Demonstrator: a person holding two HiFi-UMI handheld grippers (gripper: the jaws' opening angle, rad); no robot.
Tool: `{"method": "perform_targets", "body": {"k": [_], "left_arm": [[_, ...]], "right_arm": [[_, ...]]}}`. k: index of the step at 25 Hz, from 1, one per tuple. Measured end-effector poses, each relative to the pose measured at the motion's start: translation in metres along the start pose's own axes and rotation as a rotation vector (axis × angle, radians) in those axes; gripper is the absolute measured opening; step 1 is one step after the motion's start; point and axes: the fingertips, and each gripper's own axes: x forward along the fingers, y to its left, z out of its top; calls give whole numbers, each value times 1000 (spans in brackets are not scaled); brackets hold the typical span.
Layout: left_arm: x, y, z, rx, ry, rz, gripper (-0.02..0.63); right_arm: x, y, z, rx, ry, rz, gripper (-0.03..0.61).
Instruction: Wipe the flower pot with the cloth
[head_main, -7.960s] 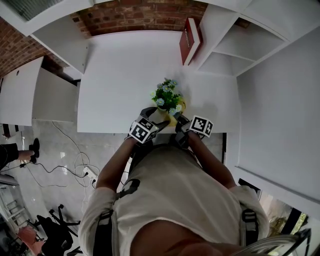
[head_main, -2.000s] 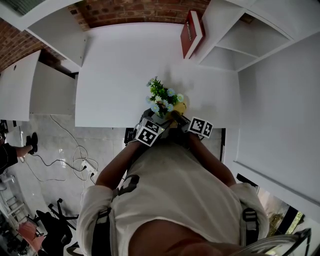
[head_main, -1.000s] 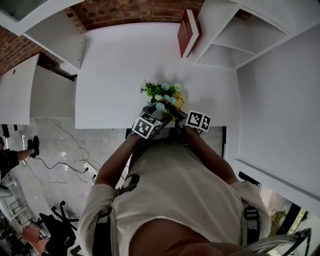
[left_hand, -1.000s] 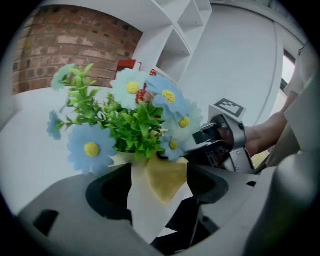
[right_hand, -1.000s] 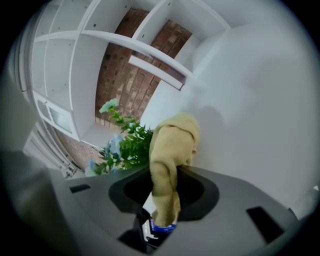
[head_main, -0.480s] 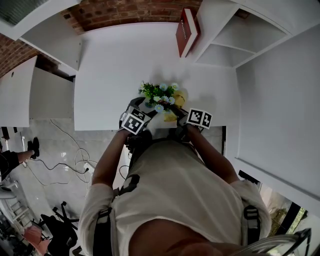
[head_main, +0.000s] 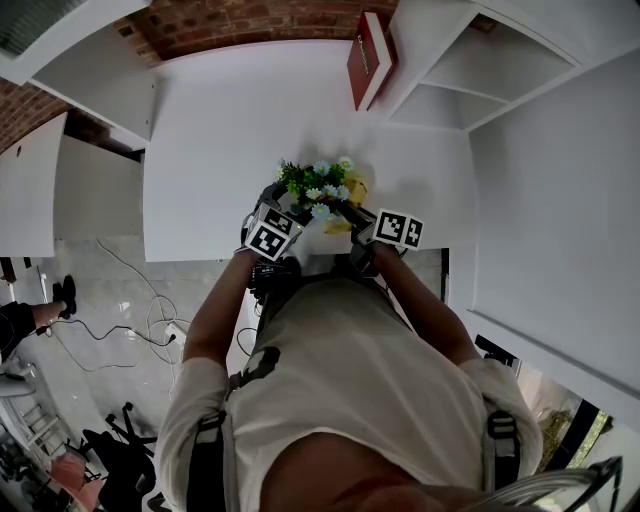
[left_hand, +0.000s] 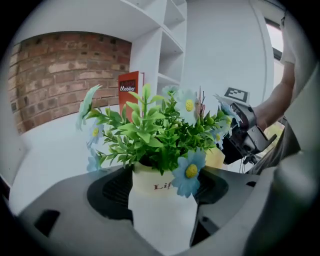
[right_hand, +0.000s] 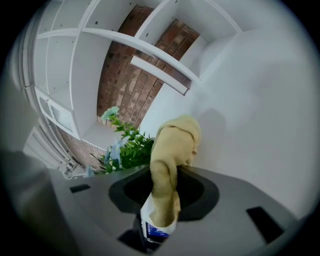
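A cream flower pot (left_hand: 165, 215) with green leaves and blue flowers (head_main: 316, 184) sits between the jaws of my left gripper (left_hand: 162, 187), which is shut on it. In the head view the left gripper (head_main: 290, 207) holds the pot near the white table's (head_main: 220, 130) front edge. My right gripper (right_hand: 165, 192) is shut on a yellow cloth (right_hand: 172, 145) that bunches up past its jaws. From the head view the right gripper (head_main: 348, 212) comes in from the pot's right, with the cloth (head_main: 352, 190) against the plant's right side. Whether the cloth touches the pot's wall is hidden by leaves.
A red book (head_main: 368, 60) leans against the white shelving (head_main: 440, 90) at the table's back right. A brick wall (left_hand: 60, 75) runs behind the table. Cables lie on the floor (head_main: 120, 300) to the left.
My left gripper has shifted left with the pot and rolled, turning the plant. The right gripper with the cloth has hardly moved.
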Motion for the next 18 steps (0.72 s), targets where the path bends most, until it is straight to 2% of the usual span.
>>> {"method": "perform_targets", "body": {"k": [6, 8, 12, 14, 18], "left_arm": [[-1, -9, 0, -126, -21, 129, 344], [-4, -9, 1, -149, -15, 124, 344], [-21, 0, 14, -212, -12, 53, 345], [-28, 4, 19, -196, -10, 26, 345], [-19, -2, 13, -68, 55, -21, 345]], "right_arm": [[4, -21, -12, -25, 52, -75, 115], [6, -28, -16, -43, 80, -96, 115], [6, -31, -19, -64, 106, -109, 123], [4, -28, -14, -79, 108, -100, 123], [-2, -6, 7, -102, 63, -36, 123]]}}
